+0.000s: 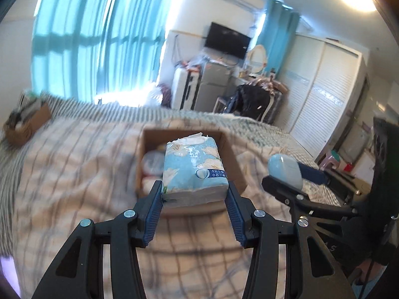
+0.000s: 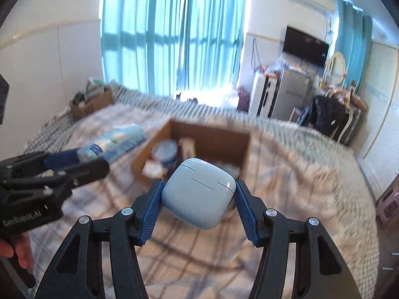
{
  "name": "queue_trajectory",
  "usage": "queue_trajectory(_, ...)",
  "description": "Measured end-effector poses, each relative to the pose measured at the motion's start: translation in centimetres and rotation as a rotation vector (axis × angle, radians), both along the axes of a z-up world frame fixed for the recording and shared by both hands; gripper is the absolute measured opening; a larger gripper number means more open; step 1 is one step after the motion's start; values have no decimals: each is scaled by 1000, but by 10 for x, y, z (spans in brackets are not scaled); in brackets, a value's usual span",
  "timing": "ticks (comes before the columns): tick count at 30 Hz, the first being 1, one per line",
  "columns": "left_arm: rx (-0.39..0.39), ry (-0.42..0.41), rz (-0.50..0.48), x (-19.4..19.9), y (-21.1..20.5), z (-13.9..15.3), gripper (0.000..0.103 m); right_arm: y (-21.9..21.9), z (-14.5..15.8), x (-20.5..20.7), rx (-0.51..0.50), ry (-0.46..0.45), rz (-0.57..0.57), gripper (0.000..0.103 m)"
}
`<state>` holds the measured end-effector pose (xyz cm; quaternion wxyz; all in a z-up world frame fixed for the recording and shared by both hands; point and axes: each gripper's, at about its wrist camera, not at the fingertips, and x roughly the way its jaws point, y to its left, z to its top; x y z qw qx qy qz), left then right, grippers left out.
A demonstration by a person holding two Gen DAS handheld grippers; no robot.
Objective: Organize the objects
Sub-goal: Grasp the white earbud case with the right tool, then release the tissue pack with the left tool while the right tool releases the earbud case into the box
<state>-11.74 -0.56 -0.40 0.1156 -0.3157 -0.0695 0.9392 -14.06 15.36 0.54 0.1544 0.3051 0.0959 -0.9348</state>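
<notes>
My left gripper (image 1: 194, 194) is shut on a blue floral tissue pack (image 1: 193, 169) and holds it above the bed, just in front of an open cardboard box (image 1: 232, 159). My right gripper (image 2: 198, 194) is shut on a pale blue earbud case (image 2: 198, 193), held above the bed in front of the same box (image 2: 212, 137). The box holds several small items, blurred. In the left wrist view the right gripper with the case (image 1: 285, 172) is at the right. In the right wrist view the left gripper with the tissue pack (image 2: 114, 142) is at the left.
A checked blanket (image 1: 74, 174) covers the bed. A second cardboard box (image 2: 92, 103) with items sits at the bed's far left corner. Beyond the bed are teal curtains (image 2: 172, 32), a fridge (image 2: 286, 94), a wall TV (image 2: 305, 46) and white wardrobes (image 1: 321, 94).
</notes>
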Motion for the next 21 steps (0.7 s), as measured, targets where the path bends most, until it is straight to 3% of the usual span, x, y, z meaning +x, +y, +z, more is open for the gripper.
queue_trajectory(5, -50, 29, -26, -47, 17, 16, 50, 6, 33, -34, 15, 60, 1, 57)
queue_trajectory(10, -76, 10, -31, -110, 21, 7, 50, 7, 33, -87, 28, 54, -13, 57)
queue_trajectory(14, -100, -23, -34, -146, 23, -20, 50, 6, 16, -134, 35, 21, -14, 57)
queue_trajectory(21, -147, -94, -46, -180, 26, -78, 50, 9, -49, -183, 85, -58, -16, 57)
